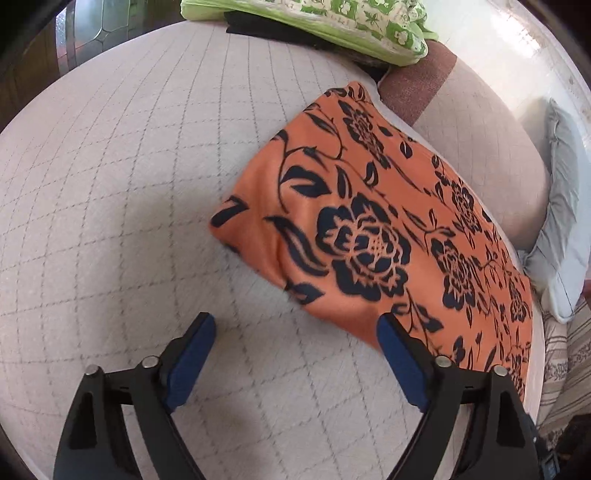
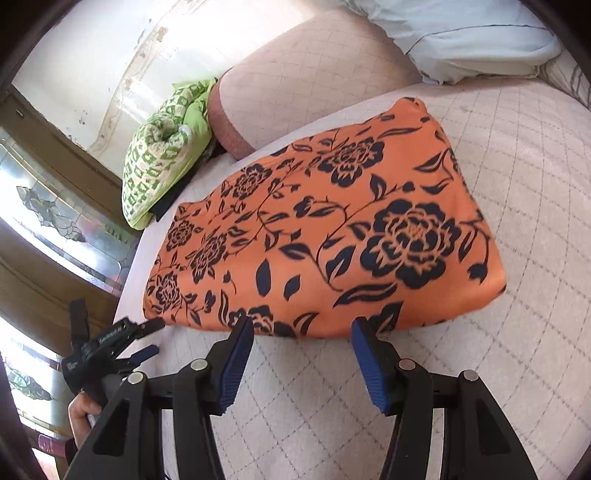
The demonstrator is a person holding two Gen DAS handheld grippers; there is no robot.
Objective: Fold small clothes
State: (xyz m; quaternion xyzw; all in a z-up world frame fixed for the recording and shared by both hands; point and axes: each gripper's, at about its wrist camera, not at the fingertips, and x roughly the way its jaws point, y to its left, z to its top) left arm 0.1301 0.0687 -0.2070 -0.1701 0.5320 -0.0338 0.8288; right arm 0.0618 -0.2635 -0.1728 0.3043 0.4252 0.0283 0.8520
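Observation:
A folded orange cloth (image 1: 373,206) (image 2: 332,236) with a black flower print lies flat on the quilted beige bed cover (image 1: 129,184) (image 2: 517,369). My left gripper (image 1: 295,321) is open over bare cover, with its right finger just at the cloth's near corner. In the right wrist view that left gripper (image 2: 144,339) shows at the cloth's left end, held by a hand (image 2: 83,406). My right gripper (image 2: 303,326) is open at the cloth's near long edge. That edge lies just beyond its blue pads (image 2: 236,354), which do not press on it.
A green patterned fabric bundle (image 1: 332,22) (image 2: 162,155) lies on something dark beyond the orange cloth. A pink bolster (image 1: 480,122) (image 2: 295,77) and a pale grey pillow (image 1: 561,221) (image 2: 461,33) lie along the wall side. Stained-glass panels (image 2: 55,214) stand past the bed's edge.

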